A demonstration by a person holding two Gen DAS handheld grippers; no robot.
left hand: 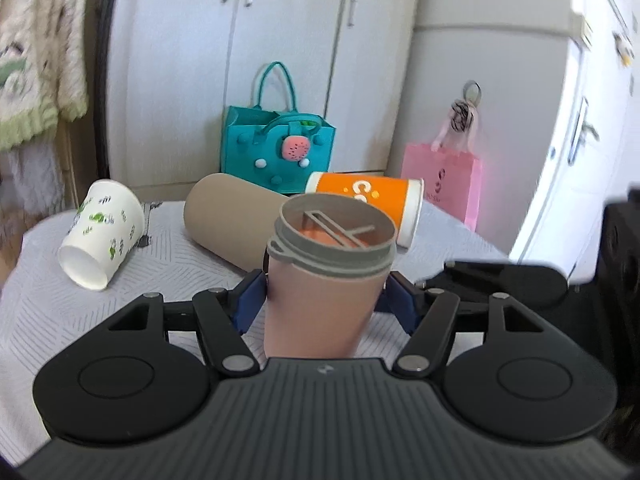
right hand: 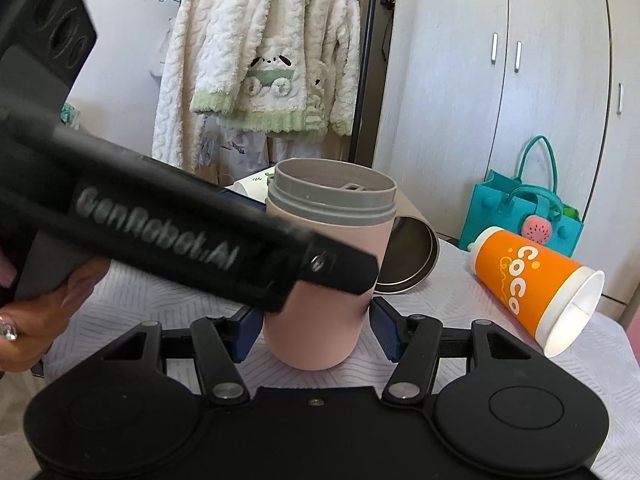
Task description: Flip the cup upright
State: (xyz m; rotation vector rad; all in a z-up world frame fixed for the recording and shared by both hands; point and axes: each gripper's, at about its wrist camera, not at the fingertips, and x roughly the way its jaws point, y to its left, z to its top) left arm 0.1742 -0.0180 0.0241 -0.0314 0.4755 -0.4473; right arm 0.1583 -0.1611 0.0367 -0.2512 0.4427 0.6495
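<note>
Two grippers meet at the upright pink cup (left hand: 320, 304): left gripper (left hand: 324, 300) jaws touch its sides, right gripper (right hand: 316, 326) jaws stand apart around it.

Four cups are on the table: one upright pink cup (left hand: 320, 304), one tan cup (left hand: 232, 220), one orange cup (left hand: 366, 200) and one white cup (left hand: 102, 236), each on its side; beyond stand two bags, one teal (left hand: 276, 148), one pink (left hand: 444, 188), and two grippers, left (left hand: 322, 308) and right (right hand: 316, 328).
</note>
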